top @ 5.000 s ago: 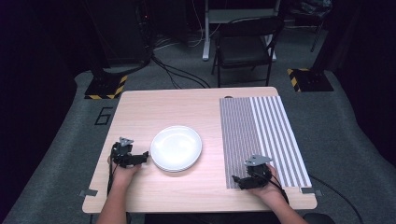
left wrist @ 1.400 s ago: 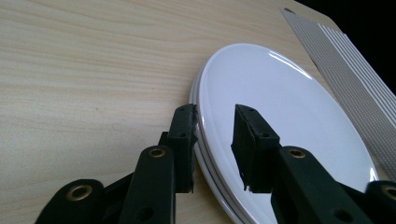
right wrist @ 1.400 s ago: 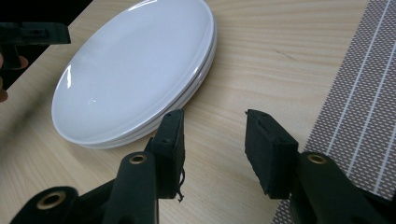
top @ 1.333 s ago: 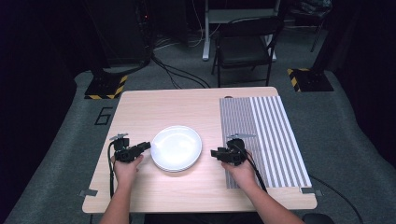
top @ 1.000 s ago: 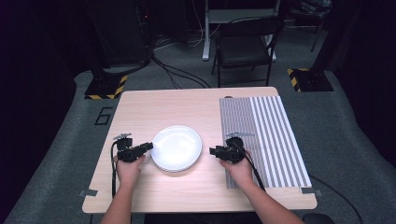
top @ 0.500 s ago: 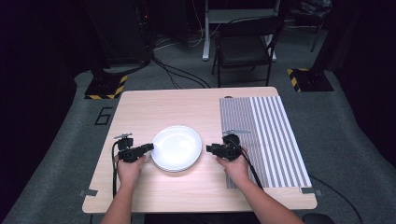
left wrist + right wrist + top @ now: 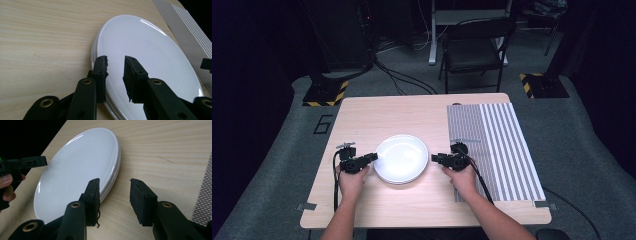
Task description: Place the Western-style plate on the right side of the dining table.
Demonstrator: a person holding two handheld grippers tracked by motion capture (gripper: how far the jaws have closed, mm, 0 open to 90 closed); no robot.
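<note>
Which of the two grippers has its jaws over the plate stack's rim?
The left gripper: its jaws straddle the rim of the white plates. The right gripper has one jaw at the rim, the other over bare table.

The pale wood tabletop [image 7: 412, 115] in front of me carries a grey-and-white striped mat [image 7: 497, 140] along its right side. Beyond its far edge stands a dark folding chair [image 7: 472, 52] on the grey carpet floor [image 7: 272, 165]. Black cables [image 7: 404, 82] snake across that floor. A black-and-yellow striped base [image 7: 324, 92] sits off my far left, another [image 7: 542, 85] off my far right. A "6" [image 7: 323, 124] is marked on the carpet.
</note>
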